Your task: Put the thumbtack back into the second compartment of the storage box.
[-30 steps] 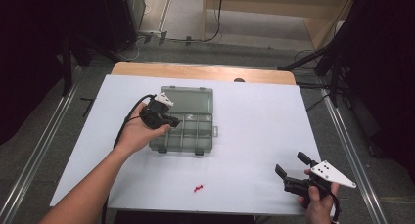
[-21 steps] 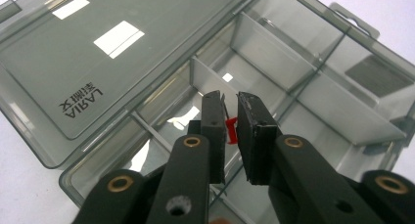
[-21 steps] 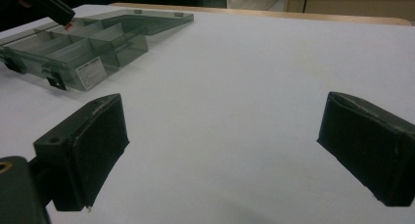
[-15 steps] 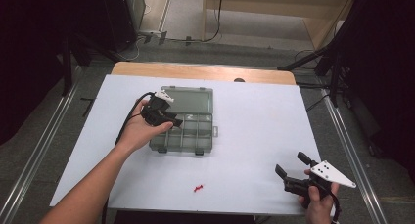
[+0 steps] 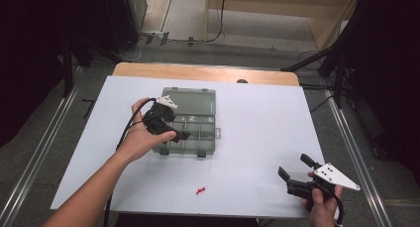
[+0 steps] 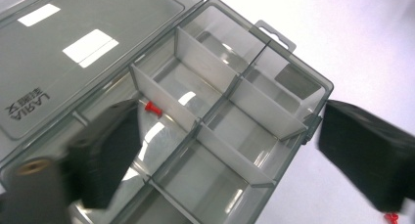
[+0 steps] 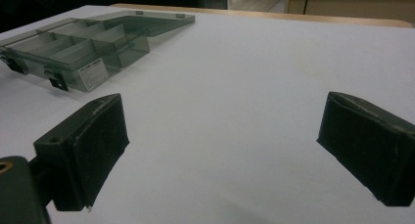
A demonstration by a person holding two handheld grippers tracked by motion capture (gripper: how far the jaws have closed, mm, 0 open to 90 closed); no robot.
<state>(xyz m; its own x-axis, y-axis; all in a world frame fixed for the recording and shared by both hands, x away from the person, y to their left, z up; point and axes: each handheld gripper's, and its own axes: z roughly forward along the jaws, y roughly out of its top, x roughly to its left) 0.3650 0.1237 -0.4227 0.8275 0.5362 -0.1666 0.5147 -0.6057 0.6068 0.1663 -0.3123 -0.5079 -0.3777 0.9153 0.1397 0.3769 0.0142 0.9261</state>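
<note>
Left gripper (image 5: 171, 128) is hovering over the organizer box (image 5: 198, 105), jaws just opening wide, nothing between; a red pushpin (image 6: 152, 108) is lying in a compartment below. Right gripper (image 5: 294, 173) is gaping empty near the table's (image 5: 257, 113) front right corner. Second pushpin (image 5: 200, 191) is lying near the front edge.

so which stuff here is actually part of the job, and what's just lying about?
In the job:
- compartment box, lid open
- red pushpin in a compartment
- red pushpin on the table
- left hand-held gripper, jaws just opened, nothing between them, over the box

Lying about:
- right hand-held gripper, open and idle at the table's near edge
- cables on the floor
</note>
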